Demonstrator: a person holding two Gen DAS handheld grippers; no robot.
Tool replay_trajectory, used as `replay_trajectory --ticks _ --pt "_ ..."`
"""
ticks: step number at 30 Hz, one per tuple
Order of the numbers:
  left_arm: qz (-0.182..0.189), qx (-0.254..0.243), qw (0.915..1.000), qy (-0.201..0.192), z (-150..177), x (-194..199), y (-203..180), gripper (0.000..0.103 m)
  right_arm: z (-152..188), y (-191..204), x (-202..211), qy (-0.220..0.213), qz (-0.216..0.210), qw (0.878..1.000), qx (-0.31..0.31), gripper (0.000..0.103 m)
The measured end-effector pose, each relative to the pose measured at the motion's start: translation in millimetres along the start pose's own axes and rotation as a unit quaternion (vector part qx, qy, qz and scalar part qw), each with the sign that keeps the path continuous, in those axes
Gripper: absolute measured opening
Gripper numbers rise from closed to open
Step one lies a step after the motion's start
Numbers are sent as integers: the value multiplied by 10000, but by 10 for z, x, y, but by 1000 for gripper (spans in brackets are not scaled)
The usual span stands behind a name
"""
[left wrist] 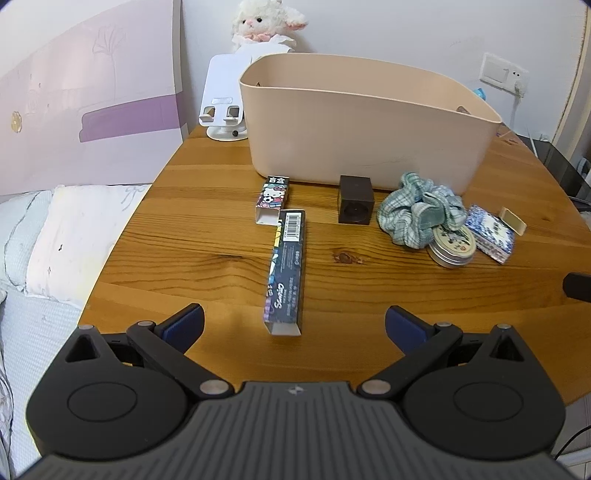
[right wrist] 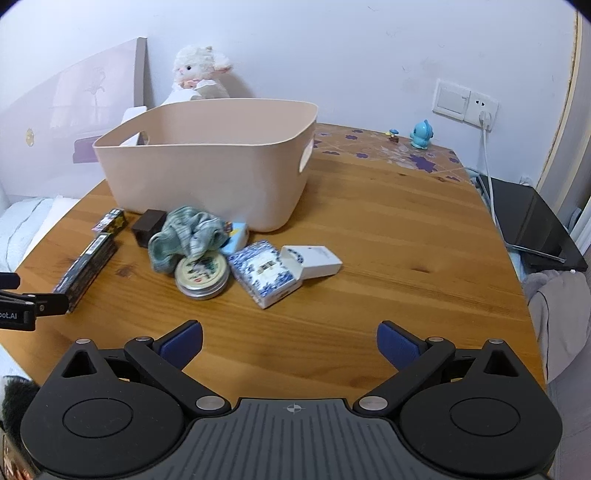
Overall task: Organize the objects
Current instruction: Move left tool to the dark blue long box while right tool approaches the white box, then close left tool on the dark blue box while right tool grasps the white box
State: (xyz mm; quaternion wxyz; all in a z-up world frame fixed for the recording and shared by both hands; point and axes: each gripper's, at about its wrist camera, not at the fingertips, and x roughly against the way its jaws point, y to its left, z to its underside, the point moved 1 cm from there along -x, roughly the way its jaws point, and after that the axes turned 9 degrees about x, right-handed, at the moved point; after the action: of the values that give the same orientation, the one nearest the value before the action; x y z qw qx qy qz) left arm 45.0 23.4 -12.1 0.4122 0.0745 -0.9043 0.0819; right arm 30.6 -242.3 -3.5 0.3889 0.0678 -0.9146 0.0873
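A beige plastic bin [left wrist: 365, 122] [right wrist: 207, 173] stands at the back of the round wooden table [left wrist: 207, 236]. In front of it lie a long dark box [left wrist: 286, 269] [right wrist: 86, 269], a small Hello Kitty box [left wrist: 272, 199], a dark brown cube [left wrist: 355, 199] [right wrist: 148, 226], a green checked scrunchie [left wrist: 417, 212] [right wrist: 188, 236], a round tin [left wrist: 451, 245] [right wrist: 201, 275] and a blue-and-white patterned box [left wrist: 491, 232] [right wrist: 264, 273]. My left gripper [left wrist: 294, 328] is open, just short of the long box's near end. My right gripper [right wrist: 290, 341] is open and empty, short of the patterned box.
A white open box [right wrist: 314, 262] lies beside the patterned box. A white phone stand [left wrist: 221, 103] and a plush lamb [left wrist: 266, 22] sit behind the bin. A blue figurine [right wrist: 421, 134] stands far right. A bed [left wrist: 40, 258] lies left of the table.
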Motion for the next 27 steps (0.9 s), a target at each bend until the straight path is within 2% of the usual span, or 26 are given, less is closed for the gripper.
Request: replay_trajectory --ticks 1,6,14,20,21,22,23,27 --pt "171 -226 9996 34 -14 -29 -4 103 -14 -24 -35 -6 -3 10000 -13 101" --pt "37 -239 9997 92 -73 -192 -11 103 -95 -158 -223 -71 16 9999 -74 100" --pt "66 -98 9996 273 -176 -490 -9 103 -320 -369 -661 -111 38 9998 -136 94" --pt "152 -143 9992 354 -220 -625 -31 103 -413 -476 -971 10 -307 9992 -243 92" --pt "160 -148 9991 373 -225 -645 -33 102 -420 -479 -1015 26 -314 9993 -205 92" --pt "171 -155 9989 398 -226 -664 -34 90 -427 -484 -1072 60 -302 9994 -161 92" --pt "159 -151 9987 462 -228 -695 -32 86 -431 -493 -1126 109 -297 9994 -140 92" --pt "136 -139 9989 418 -248 -720 -21 86 -436 -574 -1238 99 -497 9983 -289 91"
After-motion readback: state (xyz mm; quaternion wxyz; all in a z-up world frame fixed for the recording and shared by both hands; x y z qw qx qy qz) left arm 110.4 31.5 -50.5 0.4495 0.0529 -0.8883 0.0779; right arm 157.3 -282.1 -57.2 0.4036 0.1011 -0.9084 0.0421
